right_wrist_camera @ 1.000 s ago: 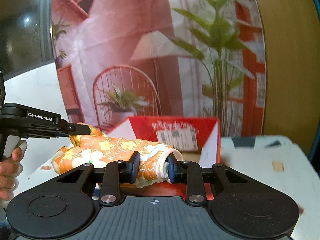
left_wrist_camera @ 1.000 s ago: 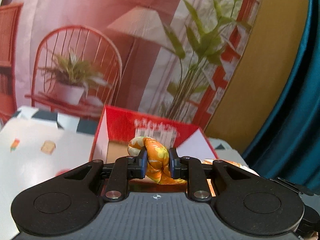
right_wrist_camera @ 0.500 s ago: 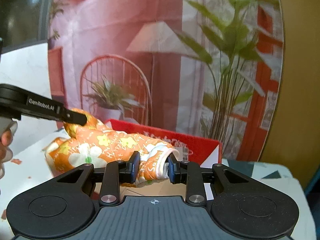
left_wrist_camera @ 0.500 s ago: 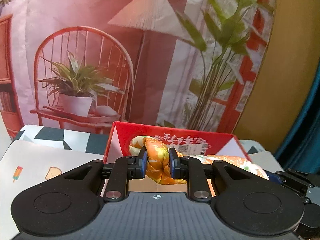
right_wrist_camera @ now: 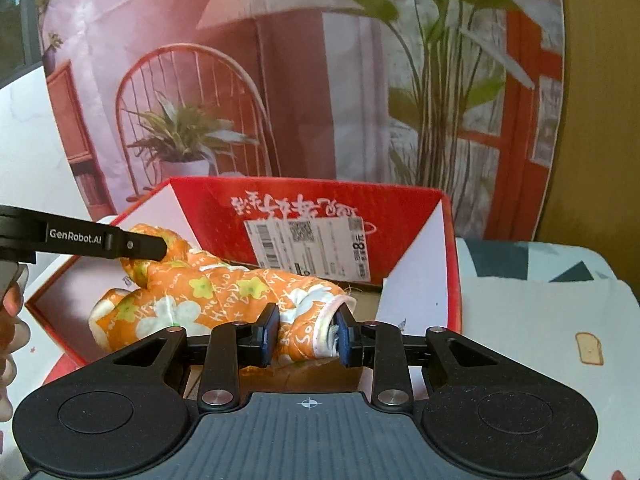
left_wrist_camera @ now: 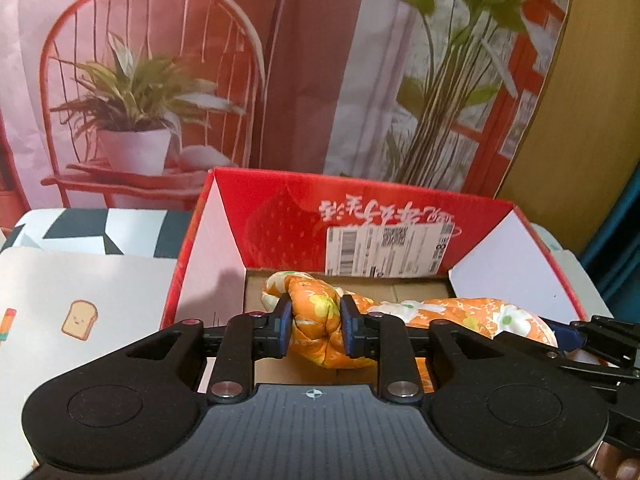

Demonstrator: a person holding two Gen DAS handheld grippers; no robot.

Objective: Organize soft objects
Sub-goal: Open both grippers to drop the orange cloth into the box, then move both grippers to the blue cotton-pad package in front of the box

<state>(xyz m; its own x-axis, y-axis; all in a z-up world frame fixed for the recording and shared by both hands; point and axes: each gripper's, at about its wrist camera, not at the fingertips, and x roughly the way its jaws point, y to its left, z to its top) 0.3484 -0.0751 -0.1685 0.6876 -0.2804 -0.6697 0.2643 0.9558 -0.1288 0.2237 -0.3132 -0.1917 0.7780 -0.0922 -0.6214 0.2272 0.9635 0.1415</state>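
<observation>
An orange flowered padded cloth stretches across the inside of an open red cardboard box, low over its brown floor. My left gripper holds one bunched end; its jaws are opening, and the pads still touch the cloth. In the right wrist view the same cloth runs leftward from my right gripper, which is shut on its white-edged end. One finger of the left gripper shows over the far end of the cloth, inside the box.
The box stands on a white table cover with a toast print, against a printed backdrop of a red chair and plants. A teal curtain hangs at the right. A person's hand shows at the left edge.
Both grippers have moved forward and down with the cloth, from above the box's near side to inside it. The box now looks larger and nearer.
</observation>
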